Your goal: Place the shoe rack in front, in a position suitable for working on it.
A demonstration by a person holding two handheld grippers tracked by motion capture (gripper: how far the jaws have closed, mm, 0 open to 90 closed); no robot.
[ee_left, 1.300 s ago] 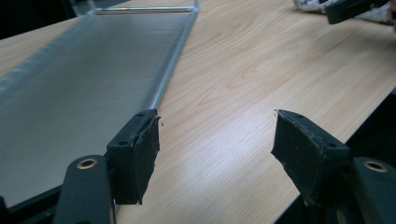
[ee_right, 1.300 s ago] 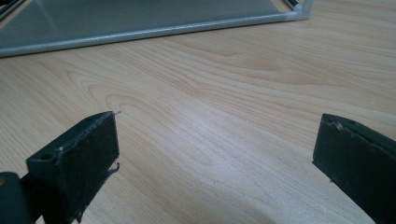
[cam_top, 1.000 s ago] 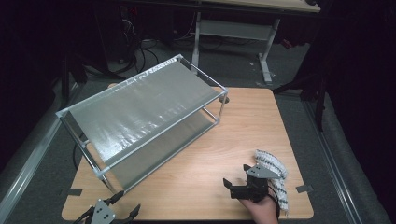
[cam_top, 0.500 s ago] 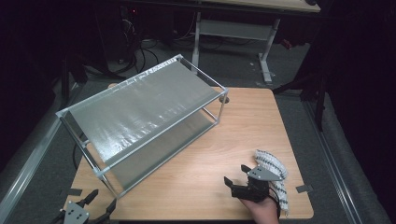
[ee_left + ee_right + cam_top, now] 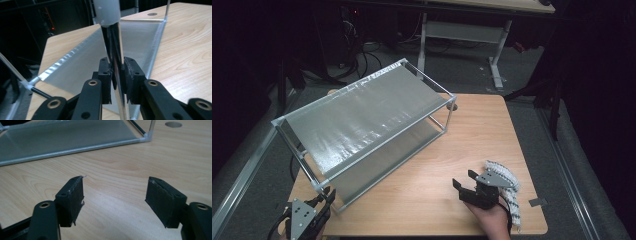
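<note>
A two-shelf metal rack (image 5: 362, 115) with thin silver posts stands slantwise on the left half of the wooden table (image 5: 482, 130). My left gripper (image 5: 326, 197) is at the rack's near corner. Its jaws have just been closing, and in the left gripper view the left gripper (image 5: 117, 67) is shut on the corner post (image 5: 113, 37), with both pads pressed on the tube. My right gripper (image 5: 464, 178) rests low over the table near the front right. In its own view the right gripper (image 5: 115, 195) is open with only bare wood between the pads; its jaws have just been closing a little.
The rack's lower shelf (image 5: 62, 137) lies ahead of the right gripper. A round hole (image 5: 173, 124) is set in the tabletop by the rack's far corner. A patch of tape (image 5: 538, 202) sits at the table's right edge. Another desk (image 5: 462, 30) and cables (image 5: 357, 55) are behind.
The left gripper swung out to the left, then came in to the rack's near corner and closed on the post. The right hand stayed put and its jaws narrowed slightly.
</note>
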